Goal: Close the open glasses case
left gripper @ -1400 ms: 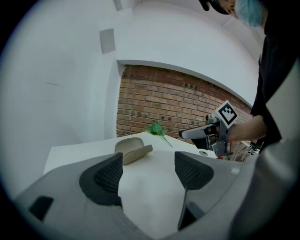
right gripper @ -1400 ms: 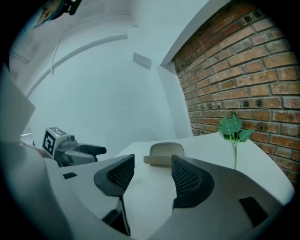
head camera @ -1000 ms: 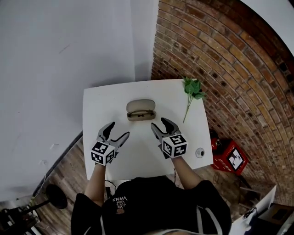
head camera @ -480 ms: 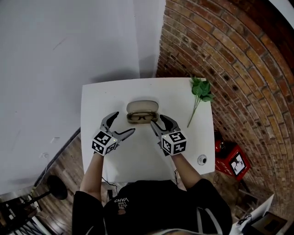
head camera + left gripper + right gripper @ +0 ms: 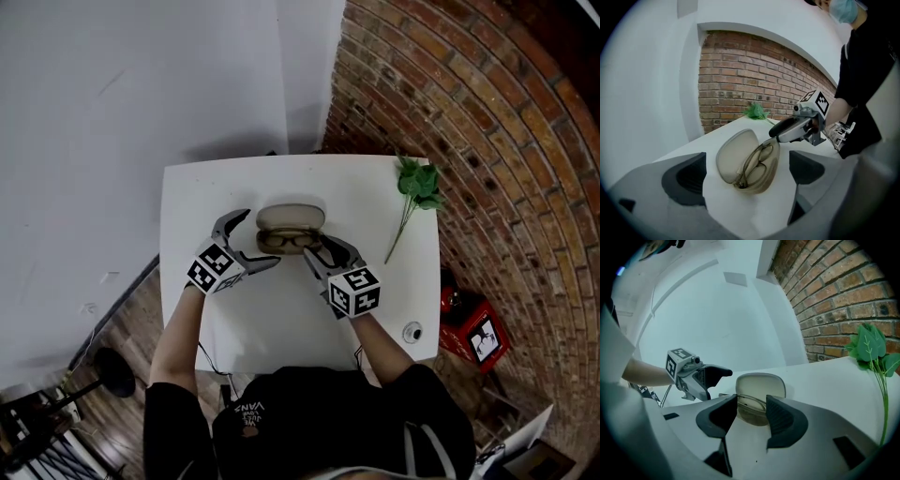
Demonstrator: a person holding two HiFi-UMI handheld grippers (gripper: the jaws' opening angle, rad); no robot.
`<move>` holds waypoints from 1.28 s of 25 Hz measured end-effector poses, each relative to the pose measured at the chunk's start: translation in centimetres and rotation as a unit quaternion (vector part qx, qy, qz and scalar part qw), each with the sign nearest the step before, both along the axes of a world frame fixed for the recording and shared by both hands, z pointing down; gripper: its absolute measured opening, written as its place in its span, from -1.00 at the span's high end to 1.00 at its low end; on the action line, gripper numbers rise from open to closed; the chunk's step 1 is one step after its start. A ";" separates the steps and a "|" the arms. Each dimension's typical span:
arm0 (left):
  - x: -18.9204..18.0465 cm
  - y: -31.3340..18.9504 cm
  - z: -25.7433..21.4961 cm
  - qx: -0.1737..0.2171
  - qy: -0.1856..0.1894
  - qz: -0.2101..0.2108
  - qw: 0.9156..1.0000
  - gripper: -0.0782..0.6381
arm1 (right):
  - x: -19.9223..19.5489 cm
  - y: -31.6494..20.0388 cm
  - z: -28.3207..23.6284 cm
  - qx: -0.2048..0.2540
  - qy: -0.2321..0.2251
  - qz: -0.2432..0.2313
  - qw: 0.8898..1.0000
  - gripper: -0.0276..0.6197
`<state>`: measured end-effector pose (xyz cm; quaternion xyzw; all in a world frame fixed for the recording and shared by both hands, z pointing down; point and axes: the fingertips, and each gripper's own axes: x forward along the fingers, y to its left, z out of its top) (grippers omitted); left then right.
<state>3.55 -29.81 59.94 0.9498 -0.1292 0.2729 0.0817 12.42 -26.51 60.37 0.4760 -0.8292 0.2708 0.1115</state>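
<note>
An open beige glasses case [image 5: 292,228] lies on the white table [image 5: 375,281], lid [image 5: 733,152] tipped back and glasses [image 5: 757,161] in its base. My left gripper [image 5: 261,238] is open at the case's left end. Its jaws have just been opening, and the case [image 5: 747,164] lies between the fingers without touching the pads [image 5: 689,176]. My right gripper [image 5: 323,248] is open at the case's right front, its jaws having just been closing with nothing between them. In the right gripper view the case [image 5: 759,394] sits just past its fingertips [image 5: 780,416].
A green leafy sprig [image 5: 412,187] lies at the table's far right, near the brick wall. A small round object [image 5: 411,332] sits at the front right corner. A red crate [image 5: 473,323] stands on the floor beside the table.
Both grippers have moved forward to the case. The left gripper's jaws have spread wider and now flank the case's left end; the right gripper's fingertips have come up to its right side.
</note>
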 end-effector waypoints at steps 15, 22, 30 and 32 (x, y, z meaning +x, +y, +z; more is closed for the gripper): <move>2.2 0.4 -0.2 -0.020 -0.016 0.088 0.996 -0.88 | -0.7 1.6 1.3 -0.015 0.026 -0.032 0.999 0.36; 2.9 2.7 -0.7 -0.014 -0.021 0.128 0.991 -0.88 | -0.7 3.1 2.8 -0.035 0.031 -0.031 0.998 0.38; 2.1 6.8 1.0 0.042 -0.084 0.173 0.980 -0.88 | -0.8 3.4 3.0 -0.029 0.040 -0.031 0.998 0.38; 2.2 7.9 1.2 0.064 -0.092 0.180 0.977 -0.88 | -0.7 3.6 2.9 -0.028 0.041 -0.031 0.998 0.38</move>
